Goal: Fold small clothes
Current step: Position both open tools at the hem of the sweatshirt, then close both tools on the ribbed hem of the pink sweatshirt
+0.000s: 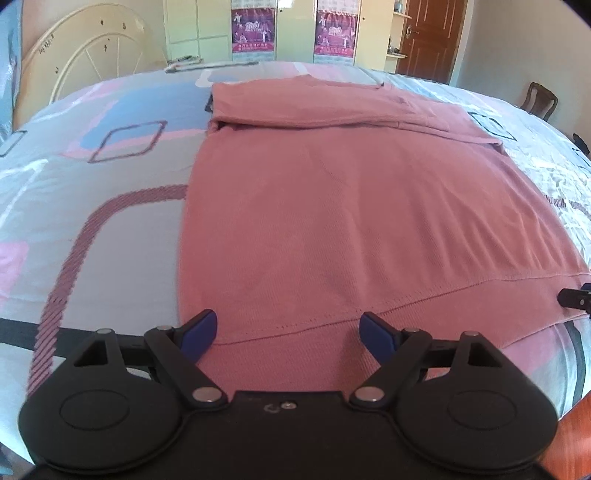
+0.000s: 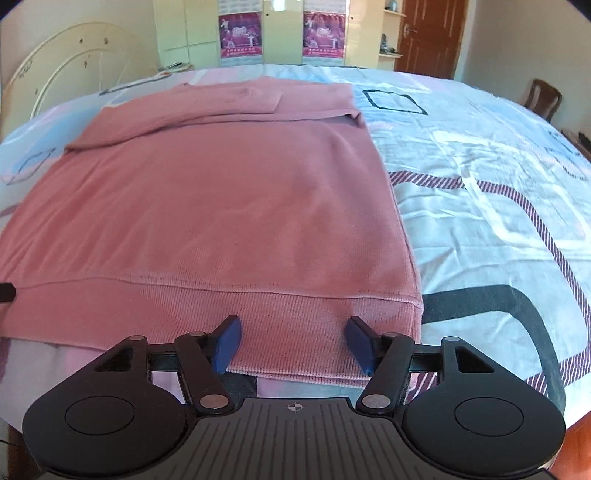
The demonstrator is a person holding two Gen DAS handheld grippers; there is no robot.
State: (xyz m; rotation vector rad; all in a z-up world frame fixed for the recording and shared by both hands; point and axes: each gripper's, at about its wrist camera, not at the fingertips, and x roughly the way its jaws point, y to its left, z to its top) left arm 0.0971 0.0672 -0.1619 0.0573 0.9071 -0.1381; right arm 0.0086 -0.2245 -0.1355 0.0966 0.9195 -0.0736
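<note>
A pink knit sweater (image 1: 332,206) lies flat on the bed, its sleeves folded across the far end; it also shows in the right wrist view (image 2: 229,206). My left gripper (image 1: 288,328) is open and empty, its blue pads on either side of the ribbed hem near the sweater's near left corner. My right gripper (image 2: 291,336) is open and empty over the hem near the near right corner. The tip of the right gripper (image 1: 576,297) shows at the right edge of the left wrist view.
The bed has a patterned sheet (image 1: 92,221) in grey, pink and blue, which also shows in the right wrist view (image 2: 480,221). A cream headboard (image 1: 85,55) stands at the far left. Wardrobes with posters (image 1: 255,31), a brown door (image 1: 432,33) and a wooden chair (image 1: 539,99) lie beyond.
</note>
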